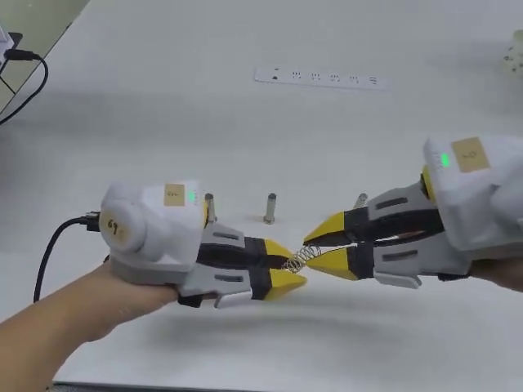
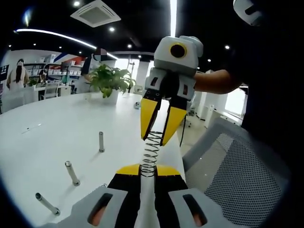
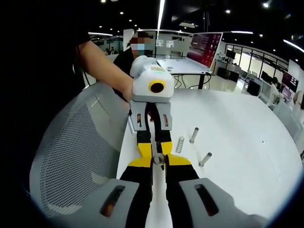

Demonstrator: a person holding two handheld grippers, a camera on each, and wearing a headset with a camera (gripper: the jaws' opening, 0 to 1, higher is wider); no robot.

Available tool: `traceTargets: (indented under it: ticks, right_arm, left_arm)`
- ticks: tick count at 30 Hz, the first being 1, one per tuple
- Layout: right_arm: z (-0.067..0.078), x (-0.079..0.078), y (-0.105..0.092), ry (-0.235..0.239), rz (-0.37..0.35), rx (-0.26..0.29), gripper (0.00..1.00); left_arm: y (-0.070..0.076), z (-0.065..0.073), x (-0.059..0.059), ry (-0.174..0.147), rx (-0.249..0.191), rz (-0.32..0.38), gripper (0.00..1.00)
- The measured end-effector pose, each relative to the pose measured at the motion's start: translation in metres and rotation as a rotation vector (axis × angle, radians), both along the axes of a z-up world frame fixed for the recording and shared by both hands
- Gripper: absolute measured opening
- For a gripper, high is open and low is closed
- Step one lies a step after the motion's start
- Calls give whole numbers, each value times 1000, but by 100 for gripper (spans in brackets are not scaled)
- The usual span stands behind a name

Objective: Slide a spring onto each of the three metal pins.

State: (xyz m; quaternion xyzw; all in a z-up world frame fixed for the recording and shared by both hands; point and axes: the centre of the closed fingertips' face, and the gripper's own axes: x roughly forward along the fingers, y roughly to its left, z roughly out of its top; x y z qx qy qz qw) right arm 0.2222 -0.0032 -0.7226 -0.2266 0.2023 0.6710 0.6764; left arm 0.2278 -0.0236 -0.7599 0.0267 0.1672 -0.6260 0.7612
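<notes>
The left tongs (image 1: 284,274) and the right tongs (image 1: 324,247) meet tip to tip. Each one pinches an end of one spring (image 1: 301,260), held up above the surface (image 1: 245,122). The three pins (image 1: 270,208) stand just behind and look bare. Another spring (image 3: 180,144) sits by them, and I cannot tell if it is on a pin. Most of the job looks left to do

White left gripper (image 1: 288,265), yellow-tipped black jaws, black cable (image 1: 45,257).

Ends of spring (image 1: 301,260) buried in left tool (image 1: 294,271) and right tool (image 1: 317,243); 1 pin (image 1: 361,199) half behind the latter.
</notes>
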Motion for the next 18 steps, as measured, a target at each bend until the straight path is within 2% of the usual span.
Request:
traceTargets:
  ticks: [3, 4, 5, 6, 8, 10, 18]
  right_arm:
    - [4, -1, 5, 4, 2, 24, 7]
    - [8, -3, 9, 21, 3, 58, 7]
    - [8, -2, 9, 16, 0, 54, 6]
    - [9, -3, 12, 10, 4, 54, 6]
    - [8, -1, 14, 9, 5, 53, 6]
    - [10, -2, 15, 10, 1, 67, 6]
    - [10, -2, 16, -15, -7, 103, 6]
  left_arm:
    - [-1, 1, 0, -2, 0, -2, 2]
    - [-2, 0, 0, -4, 3, -3, 2]
    - [-4, 3, -2, -8, -13, -12, 2]
    - [-6, 3, -2, -6, -7, -11, 2]
    - [-7, 2, -2, -21, 13, -13, 2]
    - [-6, 3, -1, -15, 3, -7, 2]
    - [-2, 3, 0, -24, 14, -1, 2]
